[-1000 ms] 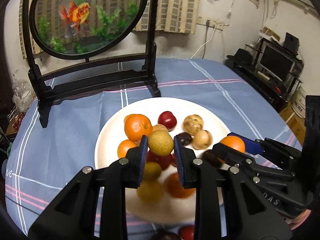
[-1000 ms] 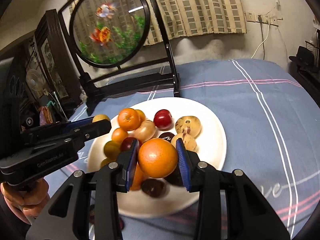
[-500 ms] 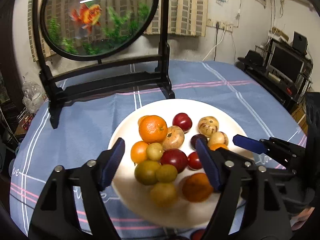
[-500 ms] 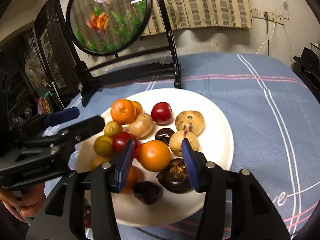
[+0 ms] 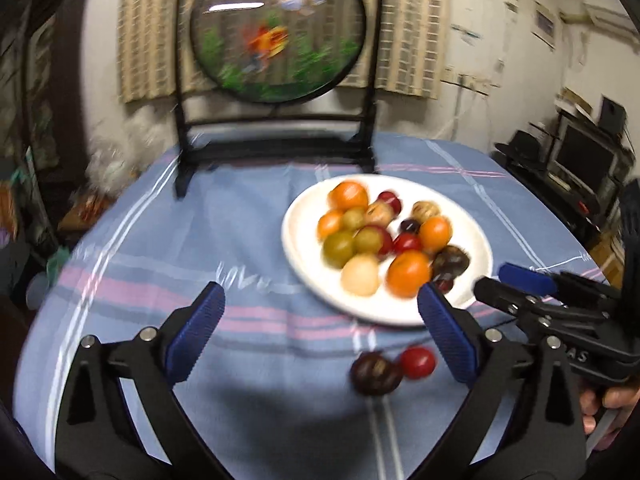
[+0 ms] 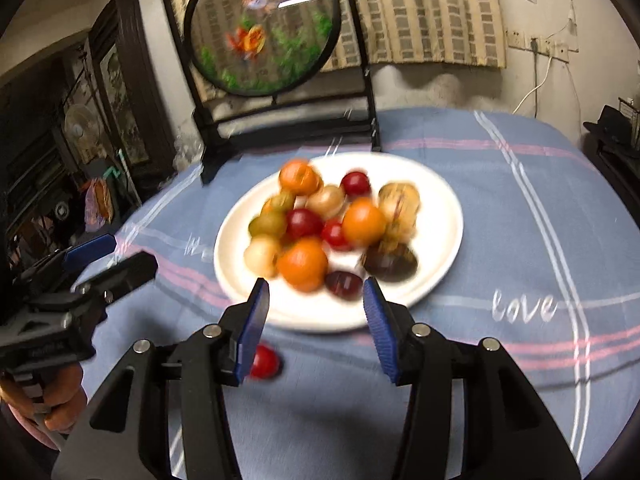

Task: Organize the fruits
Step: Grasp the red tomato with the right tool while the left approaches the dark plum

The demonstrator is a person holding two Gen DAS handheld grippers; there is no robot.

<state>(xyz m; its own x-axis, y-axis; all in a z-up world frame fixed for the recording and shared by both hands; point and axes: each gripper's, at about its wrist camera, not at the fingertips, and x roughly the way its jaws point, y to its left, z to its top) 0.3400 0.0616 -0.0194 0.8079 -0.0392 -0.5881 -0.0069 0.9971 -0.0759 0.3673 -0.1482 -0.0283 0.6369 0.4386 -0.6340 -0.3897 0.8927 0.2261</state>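
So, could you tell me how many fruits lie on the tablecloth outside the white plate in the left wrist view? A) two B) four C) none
A: a dark purple fruit and a small red fruit sit side by side on the blue tablecloth, just in front of the white plate; everything else is on the plate.

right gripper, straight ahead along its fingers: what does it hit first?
Probably the dark red fruit at the near edge of the white plate, centred ahead of the open right gripper. Depth is blurred, so it could pass above it.
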